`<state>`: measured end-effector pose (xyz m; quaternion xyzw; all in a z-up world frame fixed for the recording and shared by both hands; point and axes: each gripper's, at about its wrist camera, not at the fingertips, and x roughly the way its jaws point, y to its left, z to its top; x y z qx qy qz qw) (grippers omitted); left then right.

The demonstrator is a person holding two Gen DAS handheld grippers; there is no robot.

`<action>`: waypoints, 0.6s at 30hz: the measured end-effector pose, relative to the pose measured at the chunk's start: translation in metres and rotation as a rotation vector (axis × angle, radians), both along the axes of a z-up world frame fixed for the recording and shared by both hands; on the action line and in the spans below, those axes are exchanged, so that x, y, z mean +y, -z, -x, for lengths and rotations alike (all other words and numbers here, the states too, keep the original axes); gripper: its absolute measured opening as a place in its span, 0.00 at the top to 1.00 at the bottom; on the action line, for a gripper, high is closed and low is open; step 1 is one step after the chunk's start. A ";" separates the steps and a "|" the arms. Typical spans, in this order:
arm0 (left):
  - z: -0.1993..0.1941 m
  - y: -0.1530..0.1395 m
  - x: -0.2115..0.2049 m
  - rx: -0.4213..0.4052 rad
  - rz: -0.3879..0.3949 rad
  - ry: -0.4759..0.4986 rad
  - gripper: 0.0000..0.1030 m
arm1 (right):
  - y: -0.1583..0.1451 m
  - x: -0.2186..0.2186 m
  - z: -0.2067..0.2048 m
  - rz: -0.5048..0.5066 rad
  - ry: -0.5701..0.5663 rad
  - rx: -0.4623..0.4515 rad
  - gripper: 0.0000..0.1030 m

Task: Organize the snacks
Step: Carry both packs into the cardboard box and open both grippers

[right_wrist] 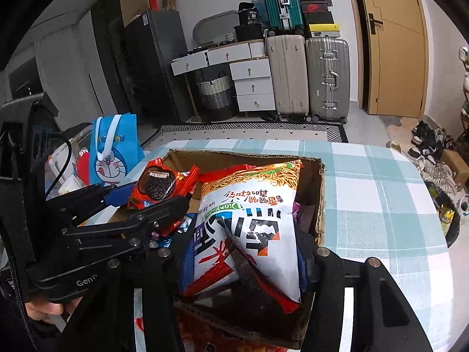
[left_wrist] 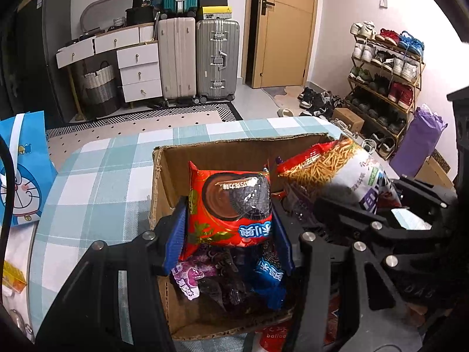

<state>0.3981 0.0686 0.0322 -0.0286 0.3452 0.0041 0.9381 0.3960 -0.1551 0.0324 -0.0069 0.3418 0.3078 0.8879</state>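
Left gripper [left_wrist: 230,226] clenched on red cookie packet [left_wrist: 231,205], right gripper [right_wrist: 243,252] grasping white-and-orange noodle-snack bag [right_wrist: 249,220], both over open brown cardboard box [left_wrist: 234,149] on checked table [left_wrist: 96,176]. Risk: crowded release could snag bags, spilling over rim.

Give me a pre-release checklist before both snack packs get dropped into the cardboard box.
1. Left gripper clamped on the red cookie pack: ok.
2. Right gripper clamped on the large noodle snack bag: ok.
3. Both packs over the open cardboard box: ok.
4. Room in the box: cannot tell; purple and blue packets already lie at the bottom.
5. Grippers clear of each other: not ok; they sit very close side by side.
6. Box fully on the checked tablecloth: ok.
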 end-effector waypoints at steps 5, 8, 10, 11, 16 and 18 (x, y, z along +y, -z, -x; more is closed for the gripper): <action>-0.003 0.005 -0.003 0.014 -0.019 -0.002 0.51 | 0.001 0.003 -0.001 0.044 -0.023 -0.015 0.48; -0.003 0.005 -0.004 0.030 -0.027 -0.011 0.51 | 0.000 0.001 0.000 0.054 -0.041 -0.022 0.48; 0.001 0.000 -0.004 0.018 -0.010 -0.010 0.51 | -0.003 -0.001 0.004 0.063 -0.056 -0.040 0.46; 0.005 -0.003 -0.002 0.006 0.000 -0.005 0.46 | -0.005 -0.004 0.007 0.066 -0.061 -0.053 0.45; 0.031 -0.018 -0.005 -0.049 -0.037 -0.004 0.19 | -0.019 -0.024 0.024 0.039 -0.062 -0.111 0.14; 0.043 -0.023 -0.007 -0.062 -0.034 0.003 0.16 | -0.025 -0.034 0.033 0.028 -0.056 -0.131 0.08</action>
